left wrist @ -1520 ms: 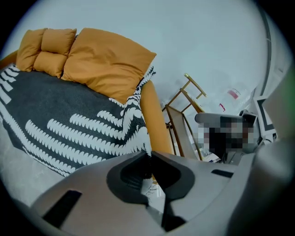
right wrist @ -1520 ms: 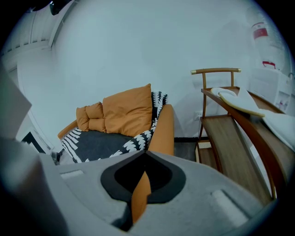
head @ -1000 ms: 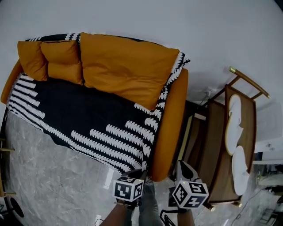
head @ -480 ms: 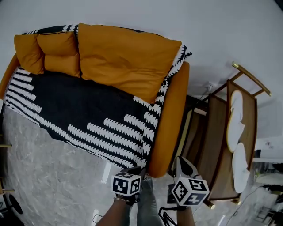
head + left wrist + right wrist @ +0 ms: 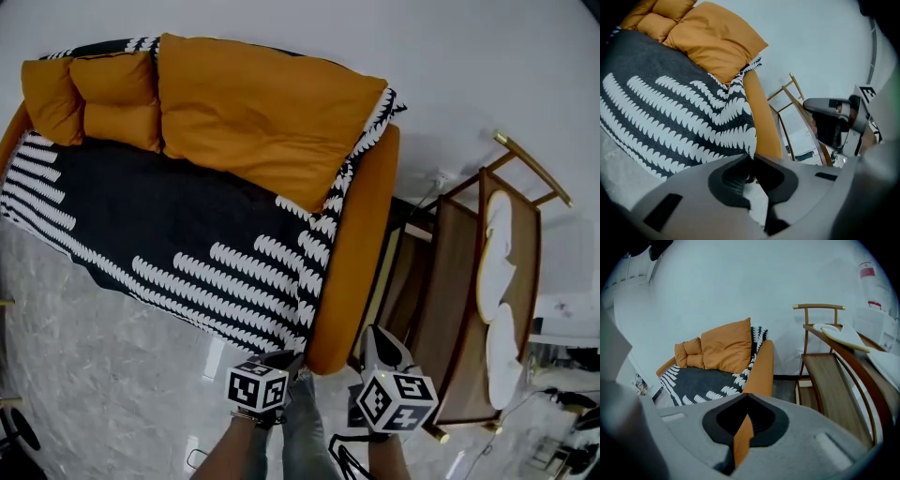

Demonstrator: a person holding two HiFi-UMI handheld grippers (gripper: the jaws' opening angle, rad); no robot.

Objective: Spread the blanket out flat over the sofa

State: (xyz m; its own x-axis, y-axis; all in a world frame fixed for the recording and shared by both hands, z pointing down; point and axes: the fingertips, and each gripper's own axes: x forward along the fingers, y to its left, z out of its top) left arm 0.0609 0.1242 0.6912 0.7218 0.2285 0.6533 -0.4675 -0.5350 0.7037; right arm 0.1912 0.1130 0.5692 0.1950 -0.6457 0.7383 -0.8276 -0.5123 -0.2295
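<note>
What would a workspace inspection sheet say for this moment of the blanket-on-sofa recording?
Surface: orange sofa, seat covered; marbled floor in front.
Job's things: black-and-white blanket lies over the seat, runs up behind the cushions, front edge hangs toward the floor.
Clutter: nothing seen.
Grippers: left gripper shut on the blanket's near corner; right gripper shut, nothing held, near the sofa arm.
Cables: wall socket past the sofa arm; no cable traced.
Surroundings: wooden rack bearing white items; white wall.
</note>
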